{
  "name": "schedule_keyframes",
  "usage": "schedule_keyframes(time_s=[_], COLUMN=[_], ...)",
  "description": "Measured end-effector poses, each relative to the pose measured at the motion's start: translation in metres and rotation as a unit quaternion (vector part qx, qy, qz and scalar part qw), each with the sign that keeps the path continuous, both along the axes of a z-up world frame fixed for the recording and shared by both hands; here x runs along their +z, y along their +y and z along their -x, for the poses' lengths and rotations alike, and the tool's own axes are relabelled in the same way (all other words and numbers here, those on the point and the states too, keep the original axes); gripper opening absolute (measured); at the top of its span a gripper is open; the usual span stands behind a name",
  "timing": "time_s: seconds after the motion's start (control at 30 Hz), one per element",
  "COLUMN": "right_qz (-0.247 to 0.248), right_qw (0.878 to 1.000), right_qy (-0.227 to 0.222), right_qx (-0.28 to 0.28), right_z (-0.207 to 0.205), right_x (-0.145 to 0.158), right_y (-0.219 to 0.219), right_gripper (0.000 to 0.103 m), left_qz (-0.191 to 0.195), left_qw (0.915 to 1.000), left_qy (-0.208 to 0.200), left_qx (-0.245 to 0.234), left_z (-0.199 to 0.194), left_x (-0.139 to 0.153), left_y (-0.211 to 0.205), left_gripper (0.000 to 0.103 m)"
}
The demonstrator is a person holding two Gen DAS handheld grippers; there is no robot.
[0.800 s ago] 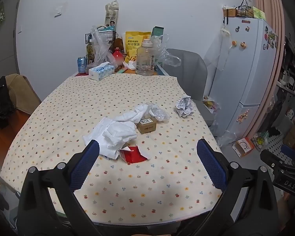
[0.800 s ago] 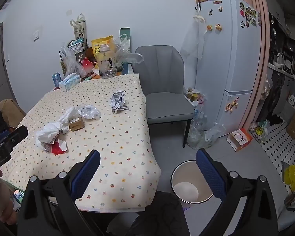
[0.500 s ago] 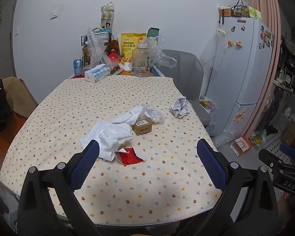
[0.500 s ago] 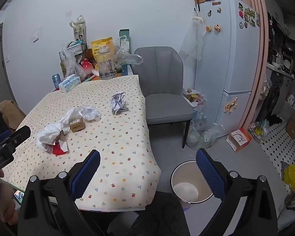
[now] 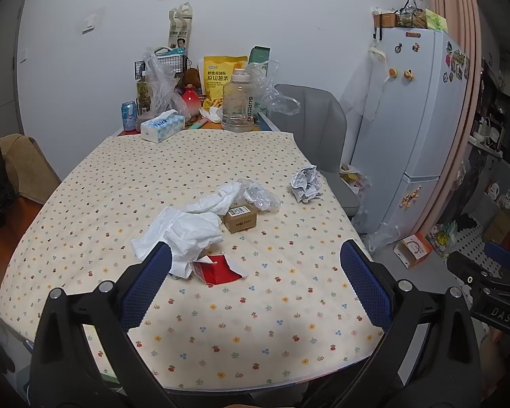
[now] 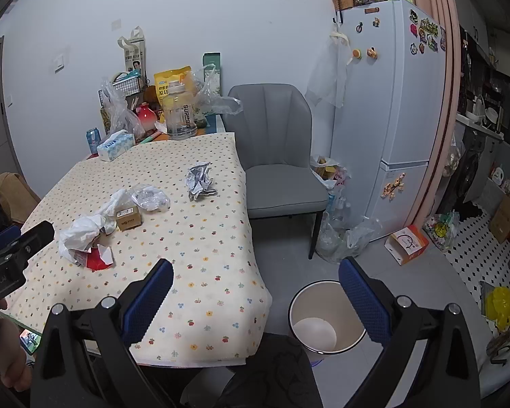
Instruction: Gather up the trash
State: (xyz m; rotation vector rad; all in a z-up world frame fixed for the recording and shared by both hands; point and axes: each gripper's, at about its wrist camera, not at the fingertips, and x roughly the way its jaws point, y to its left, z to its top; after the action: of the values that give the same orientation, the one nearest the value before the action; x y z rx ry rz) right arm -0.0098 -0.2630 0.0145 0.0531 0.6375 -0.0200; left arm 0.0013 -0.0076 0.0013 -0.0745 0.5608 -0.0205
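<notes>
Trash lies mid-table on a floral cloth: white crumpled tissue (image 5: pixel 183 231), a torn red carton (image 5: pixel 217 268), a small brown box (image 5: pixel 240 220), clear crumpled plastic (image 5: pixel 260 195) and a crumpled paper ball (image 5: pixel 306 183). My left gripper (image 5: pixel 253 285) hangs open over the table's near edge, nothing between its blue pads. My right gripper (image 6: pixel 255 297) is open too, above the table's near right corner. A round bin (image 6: pixel 326 319) stands on the floor beside that corner. The same tissue (image 6: pixel 85 229), box (image 6: pixel 128 218) and paper ball (image 6: pixel 199 182) show in the right wrist view.
Bottles, a tissue box (image 5: pixel 162 125), snack bags and a can crowd the table's far end. A grey chair (image 6: pixel 275 156) sits at the table's right side, a fridge (image 6: pixel 391 119) beyond it. Bags and a carton (image 6: pixel 406 244) litter the floor.
The left view has shifted slightly, the trash pile sliding a little left and the far clutter sitting lower. Both grippers stay open and empty.
</notes>
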Motion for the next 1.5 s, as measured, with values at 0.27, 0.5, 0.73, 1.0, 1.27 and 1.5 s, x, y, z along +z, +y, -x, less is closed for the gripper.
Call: schedule_keyframes(time_s=[0.27, 0.5, 0.73, 1.0, 1.27, 1.5], right_qz=[-0.001, -0.004, -0.004, -0.006, -0.007, -0.008], right_qw=[1.000, 1.000, 1.000, 1.000, 1.000, 1.000], right_qy=[-0.004, -0.003, -0.004, -0.007, -0.007, -0.007], right_qx=[0.003, 0.006, 0.008, 0.012, 0.013, 0.013], right_z=[0.0018, 0.0015, 0.0018, 0.0019, 0.0021, 0.0024], right_x=[-0.0003, -0.0017, -0.0018, -0.0013, -0.0010, -0.0011], right_y=[0.0027, 0.0038, 0.0055, 0.0062, 0.0062, 0.0055], right_gripper=[0.096, 0.096, 0.096, 0.096, 0.096, 0.096], left_qz=[0.000, -0.001, -0.001, -0.001, -0.001, 0.000], left_qw=[1.0000, 1.0000, 1.0000, 1.0000, 1.0000, 1.0000], left_qy=[0.002, 0.002, 0.003, 0.003, 0.004, 0.005], left_qx=[0.001, 0.000, -0.001, -0.001, -0.002, 0.000], left_z=[0.0000, -0.0005, -0.0004, -0.0003, -0.0003, -0.0008], left_x=[-0.0014, -0.0025, -0.0034, -0.0035, -0.0043, -0.0049], left_y=[-0.0005, -0.0007, -0.0016, -0.0018, -0.0030, -0.0023], left_gripper=[0.098, 0.098, 0.098, 0.098, 0.098, 0.098])
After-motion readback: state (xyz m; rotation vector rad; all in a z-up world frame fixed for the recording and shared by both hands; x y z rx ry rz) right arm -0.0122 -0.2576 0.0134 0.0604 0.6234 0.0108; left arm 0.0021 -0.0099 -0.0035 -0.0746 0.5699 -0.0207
